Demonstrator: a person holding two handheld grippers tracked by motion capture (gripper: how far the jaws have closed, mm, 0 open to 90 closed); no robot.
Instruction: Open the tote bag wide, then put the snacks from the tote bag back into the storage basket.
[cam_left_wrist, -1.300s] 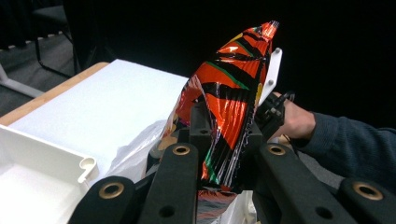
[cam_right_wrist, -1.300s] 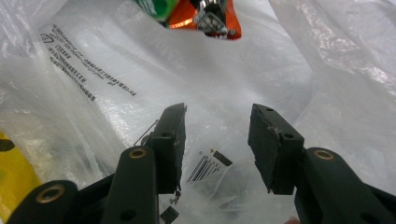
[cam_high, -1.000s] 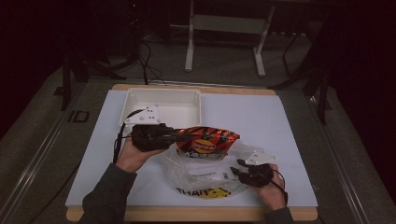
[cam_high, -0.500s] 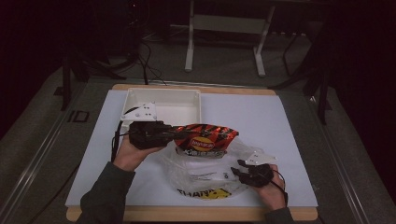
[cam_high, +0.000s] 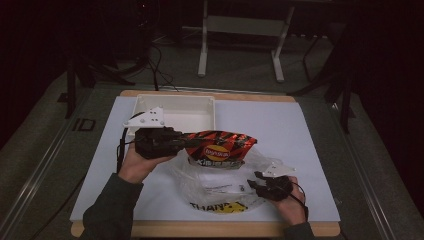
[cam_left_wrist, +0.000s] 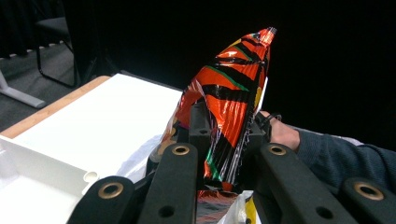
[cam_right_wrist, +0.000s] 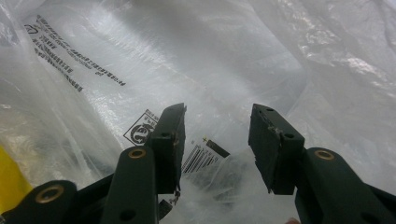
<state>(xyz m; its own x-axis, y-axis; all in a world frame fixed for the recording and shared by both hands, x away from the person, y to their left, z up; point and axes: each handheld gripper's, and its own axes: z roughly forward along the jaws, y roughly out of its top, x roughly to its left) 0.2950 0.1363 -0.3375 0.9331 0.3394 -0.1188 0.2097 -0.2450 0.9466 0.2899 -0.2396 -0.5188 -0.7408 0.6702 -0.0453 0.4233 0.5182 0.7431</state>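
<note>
My left gripper (cam_left_wrist: 224, 135) clamps the glossy orange-and-black crisp bag (cam_left_wrist: 231, 88); my right gripper (cam_right_wrist: 217, 140) gapes over the clear printed plastic bag (cam_right_wrist: 210, 56).

Chip bag (cam_high: 220, 146) in left gripper (cam_high: 176, 142), seemingly slightly lower toward plastic bag (cam_high: 220, 186).

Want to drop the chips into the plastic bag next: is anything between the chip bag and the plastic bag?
Nothing visible does. The left gripper holds the chip bag directly over the plastic bag, and the open right gripper sits at its right edge, off that path. Whether the bag's mouth is open cannot be told.
</note>
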